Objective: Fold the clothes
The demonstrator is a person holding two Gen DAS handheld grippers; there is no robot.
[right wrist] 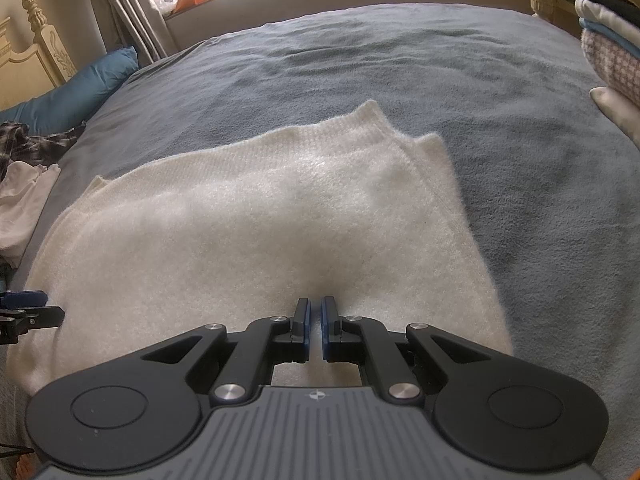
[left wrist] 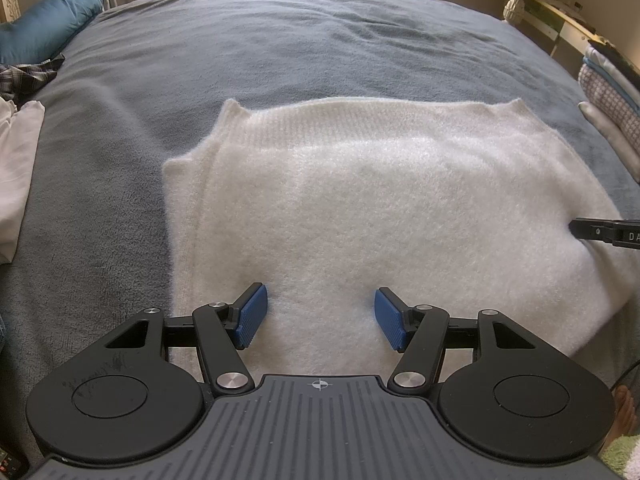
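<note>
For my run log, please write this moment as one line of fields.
scene: white sweater flat on grey blanket | left gripper: open above near edge | right gripper: shut over sweater, hold unclear | fold: not yet done

Sweater [left wrist: 360, 200] white, fuzzy, ribbed hem. Blanket [left wrist: 280, 40] grey-blue. Pillow [left wrist: 48, 20] teal. Shirt [left wrist: 24, 76] black-and-white plaid. Pads [left wrist: 252, 316] blue; gripper arms black. Stack [right wrist: 612, 64]: pink-and-white houndstooth under blue and white layers.

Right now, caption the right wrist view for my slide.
Shut right hand-held gripper over a fluffy white knit sweater spread on a grey-blue fleece blanket.
</note>
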